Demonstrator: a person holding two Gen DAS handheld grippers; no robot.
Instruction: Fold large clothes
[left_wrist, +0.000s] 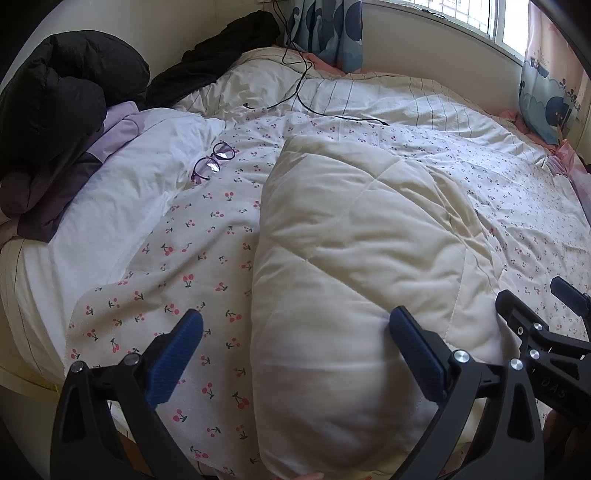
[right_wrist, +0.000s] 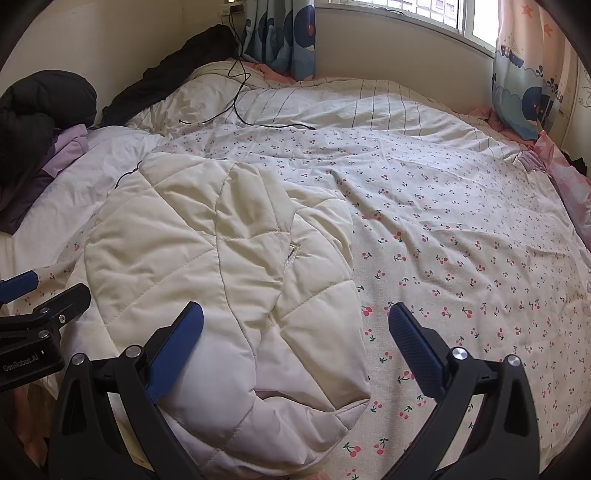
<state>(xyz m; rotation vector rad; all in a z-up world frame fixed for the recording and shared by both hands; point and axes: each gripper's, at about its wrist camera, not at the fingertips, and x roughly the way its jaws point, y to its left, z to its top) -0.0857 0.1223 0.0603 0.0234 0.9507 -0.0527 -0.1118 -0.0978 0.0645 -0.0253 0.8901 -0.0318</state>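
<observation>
Cream quilted padding makes up the jacket (right_wrist: 221, 266), which is laid in a puffy, partly folded bundle on the cherry-print sheet (right_wrist: 443, 240) at the near edge of the bed. In the left wrist view the same jacket (left_wrist: 362, 258) is seen as a thick rounded fold running away from the camera.

The left gripper (left_wrist: 295, 354) is held spread wide, its left finger over the sheet and its right finger (left_wrist: 415, 354) resting against the jacket's near bulge; nothing is pinched. The right gripper (right_wrist: 295, 350) is likewise spread, straddling the jacket's lower right edge without gripping it.

Several risks can be judged from this. The padding is springy, so a fold that is released without being pressed flat is likely to bulge open again. Should the jaws be closed too deep, the sheet beneath could be caught together with the jacket and dragged. A thin pinch on slippery shell fabric may slide out under the garment's weight. The spectacles (left_wrist: 213, 162) lying just beyond the jacket on the left could be swept or crushed if the bundle is flipped that way, and the black cable (left_wrist: 303, 99) farther back could be snagged.
</observation>
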